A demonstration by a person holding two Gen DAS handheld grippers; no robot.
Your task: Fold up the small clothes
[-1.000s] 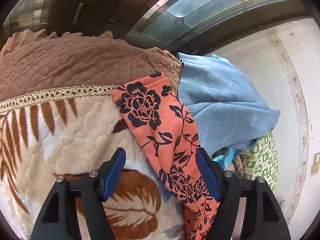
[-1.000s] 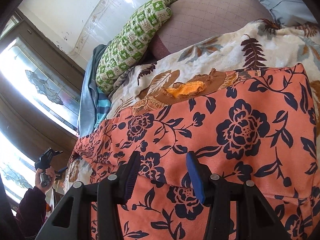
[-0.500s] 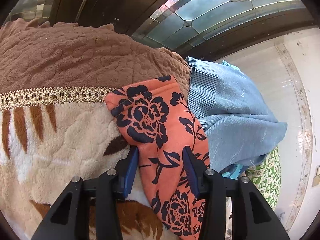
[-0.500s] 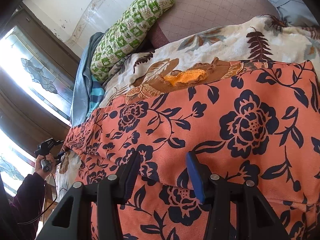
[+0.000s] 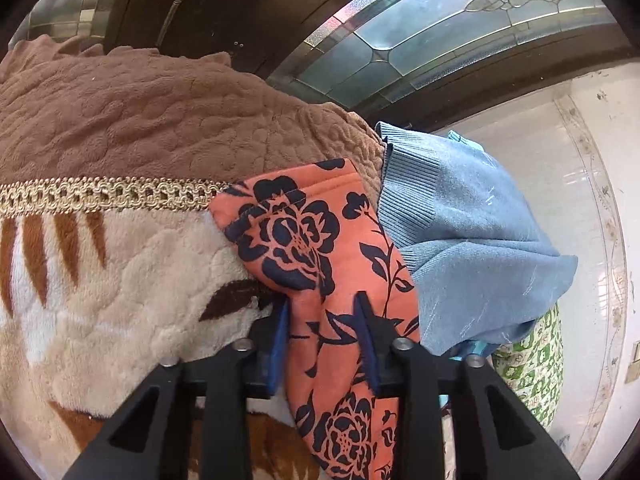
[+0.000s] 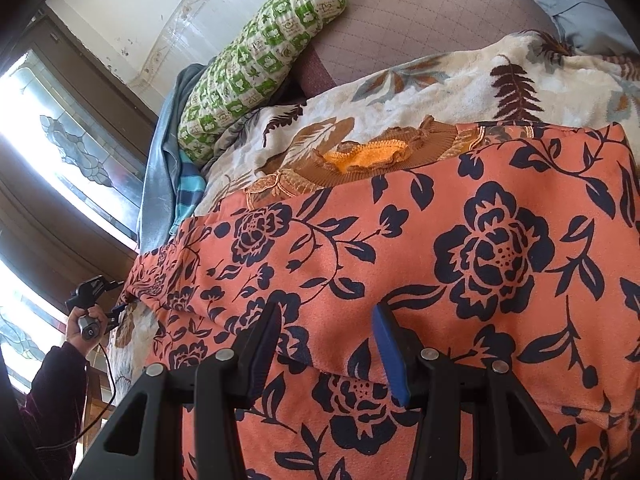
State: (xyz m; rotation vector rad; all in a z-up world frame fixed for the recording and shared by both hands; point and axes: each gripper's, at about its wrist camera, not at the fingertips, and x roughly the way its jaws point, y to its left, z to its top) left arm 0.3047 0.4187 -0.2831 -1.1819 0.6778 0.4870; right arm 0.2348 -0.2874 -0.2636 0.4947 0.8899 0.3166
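Note:
An orange garment with dark navy flowers [image 6: 460, 280] lies spread on a plush leaf-print blanket [image 6: 440, 92]. Its narrow end [image 5: 304, 232] reaches the blanket's brown border in the left wrist view. My left gripper [image 5: 322, 312] has closed onto this narrow end, with cloth between the blue pads. My right gripper [image 6: 326, 320] sits over the wide part of the garment, jaws partly apart with cloth bunched between them. The left gripper and the hand holding it [image 6: 90, 308] show far left in the right wrist view.
A blue knit sweater [image 5: 472, 248] lies beside the garment's narrow end. A green patterned pillow [image 6: 264, 52] and a mauve quilted cushion [image 6: 420, 24] lie beyond. A brown-and-orange knit item [image 6: 368, 160] lies behind the garment. A stained-glass window [image 5: 440, 36] is beyond the bed edge.
My left gripper moved forward along the garment's narrow end and its jaws closed from wide open onto the cloth. My right gripper stayed in place over the garment.

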